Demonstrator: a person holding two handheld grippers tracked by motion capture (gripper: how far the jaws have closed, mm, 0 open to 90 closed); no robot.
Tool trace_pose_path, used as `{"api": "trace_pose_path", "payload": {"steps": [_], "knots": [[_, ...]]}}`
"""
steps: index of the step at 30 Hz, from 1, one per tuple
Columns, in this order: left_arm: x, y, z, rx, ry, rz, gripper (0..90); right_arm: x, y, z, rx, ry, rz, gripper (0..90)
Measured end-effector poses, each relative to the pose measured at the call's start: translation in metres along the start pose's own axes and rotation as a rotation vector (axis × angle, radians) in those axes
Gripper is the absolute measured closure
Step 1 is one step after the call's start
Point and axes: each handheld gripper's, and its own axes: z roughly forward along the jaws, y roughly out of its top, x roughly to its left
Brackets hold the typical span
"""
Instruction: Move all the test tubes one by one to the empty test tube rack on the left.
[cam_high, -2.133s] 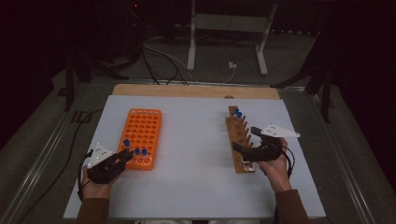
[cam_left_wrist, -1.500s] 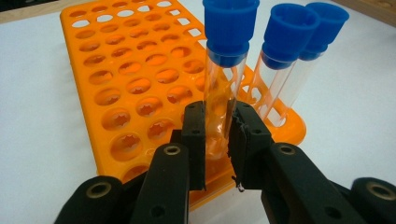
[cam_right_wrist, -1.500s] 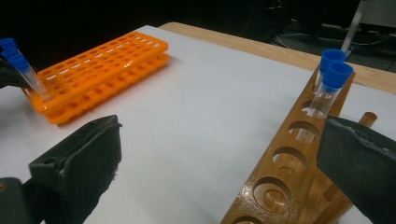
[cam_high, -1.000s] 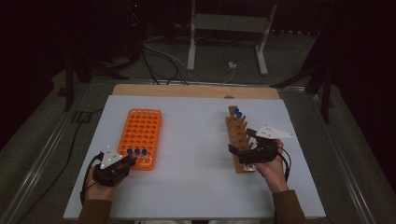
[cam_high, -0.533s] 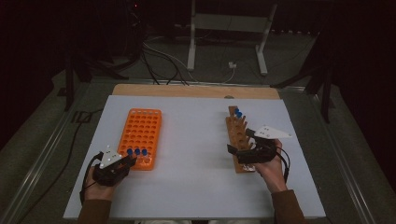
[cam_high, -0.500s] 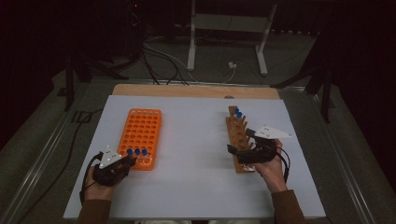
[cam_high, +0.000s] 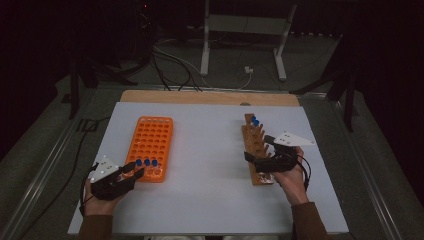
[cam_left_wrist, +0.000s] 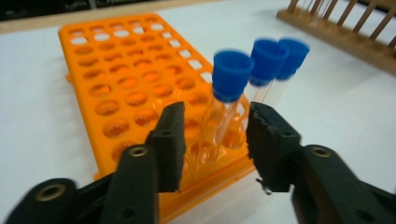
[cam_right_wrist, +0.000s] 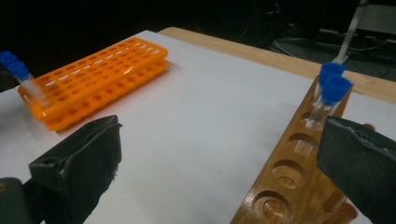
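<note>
At the orange rack (cam_left_wrist: 126, 88), left gripper (cam_left_wrist: 215, 135) jaws apart around, perhaps not touching, a blue-capped tube (cam_left_wrist: 224, 98); right gripper (cam_right_wrist: 219, 163) jaws wide.

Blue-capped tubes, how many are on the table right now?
5. Three tubes stand in the near end of the orange rack; two tubes stand at the far end of the wooden rack. None looks hidden.

Left gripper (cam_high: 134, 171) is sliding fwd from beside the orange rack (cam_high: 151, 148) to its near end, jaws now straddling a blue-capped tube (cam_left_wrist: 224, 100), while right gripper (cam_high: 260, 159) is edging nearer along the wooden rack (cam_high: 256, 148).
</note>
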Motion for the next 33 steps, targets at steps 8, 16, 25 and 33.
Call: {"api": "trace_pose_path", "payload": {"steps": [8,16,25,33], "knots": [[0.001,0.003,-0.010,-0.086,0.044,-0.011,30.4,-0.009,0.005,0.004,0.000,-0.031,0.013,0.2],[0.005,0.005,-0.011,-0.101,0.104,-0.057,8.8,-0.021,0.014,0.012,0.018,-0.066,0.015,1.8],[0.012,0.003,-0.011,-0.088,0.151,-0.085,0.6,-0.035,0.017,0.027,0.053,-0.098,0.021,2.7],[0.013,0.001,-0.009,-0.083,0.148,-0.092,0.6,-0.051,0.013,0.039,0.080,-0.134,0.055,5.6]]}}
